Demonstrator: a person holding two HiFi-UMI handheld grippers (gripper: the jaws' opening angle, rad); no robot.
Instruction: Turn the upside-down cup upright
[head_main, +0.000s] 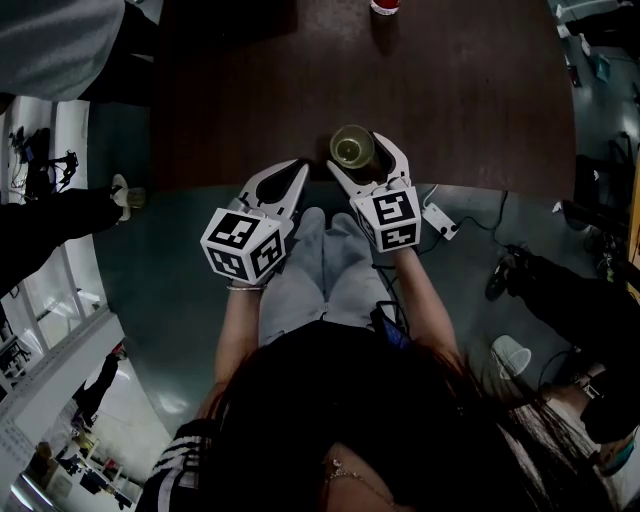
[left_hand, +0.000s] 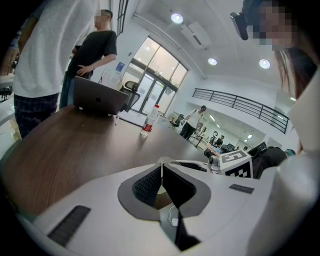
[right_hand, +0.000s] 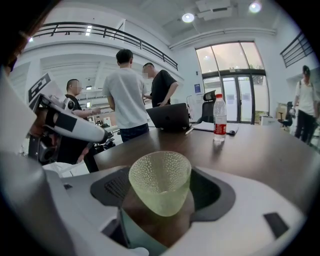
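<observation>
Over on the left, low at the near edge of the table (head_main: 250, 90), the left gripper (head_main: 295, 170) hovers clenched on nothing. Its own view shows the dark ribbed pads (left_hand: 147, 186) pressed tip to tip, with only tabletop beyond them. It's out of the play, just beside its partner and a touch nearer the person.

Move right and we find the action. The right gripper (head_main: 356, 150) has the cup (right_hand: 160, 182) squarely between its jaws. They're spread wide, one on each flank of the wall, and by my read it's grasping the cup rather than merely framing it. The cup sits just inside the near edge of the table, straight ahead of the right gripper, so that's the hand that matters. The left one would have to cross over to reach it.

Now the key relation: the cup's long axis runs straight up and down, across the line of the jaws, wide mouth on top, narrow base below. The head view looks right down into the open mouth. So it looks upright already, and the job reads as all but done. Whether the base is flat on the wood I can't tell. If it is, what's left is to open the jaws and back off toward the person without clipping the rim.

And the cup itself is pale green, translucent and tapered, its wall pebbled with tiny bumps. It looks light and easy to tip. Farther right, far across the table, a bottle (right_hand: 219, 117) with a red label stands well clear.
</observation>
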